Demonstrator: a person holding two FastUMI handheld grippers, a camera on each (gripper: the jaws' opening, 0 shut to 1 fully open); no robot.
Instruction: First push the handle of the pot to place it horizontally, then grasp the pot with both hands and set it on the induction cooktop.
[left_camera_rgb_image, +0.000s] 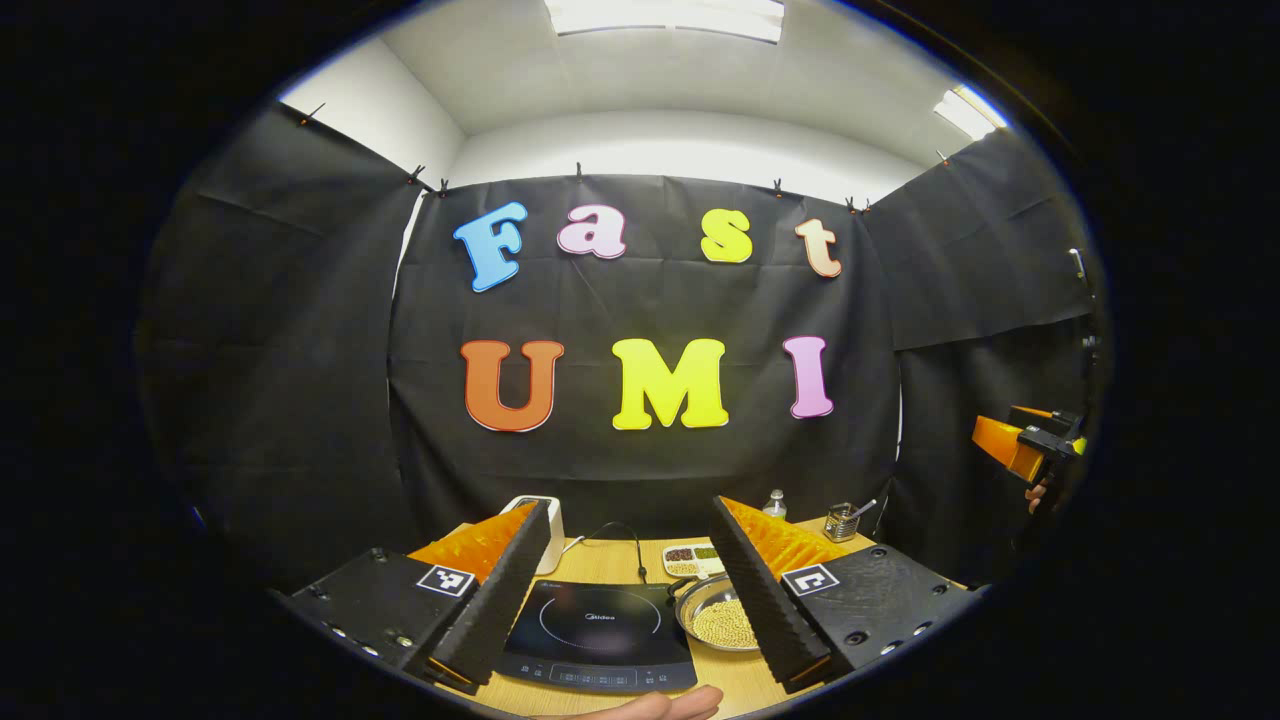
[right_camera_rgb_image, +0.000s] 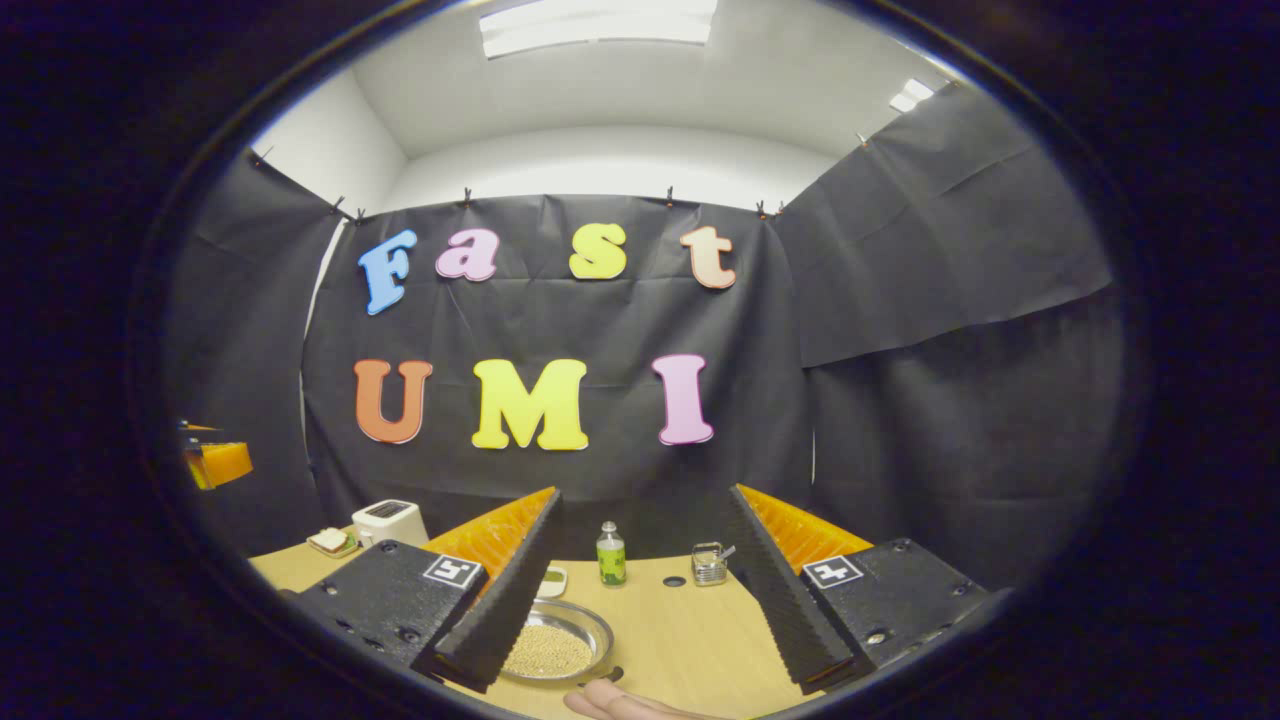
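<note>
Both grippers hang above the bench (right_camera_rgb_image: 690, 640) with their fingers spread wide and nothing between them. In the left gripper view, the left gripper (left_camera_rgb_image: 625, 590) frames the induction cooktop (left_camera_rgb_image: 600, 635), which lies flat at 6 o'clock, with the pot (left_camera_rgb_image: 722, 618), a shallow metal pan of pale grains, just beside it at 4 o'clock. In the right gripper view, the right gripper (right_camera_rgb_image: 640, 590) has the same pot at 7 o'clock, a green bottle (right_camera_rgb_image: 611, 555) at 12 o'clock beyond it, and a white toaster (right_camera_rgb_image: 390, 522) at 10 o'clock.
</note>
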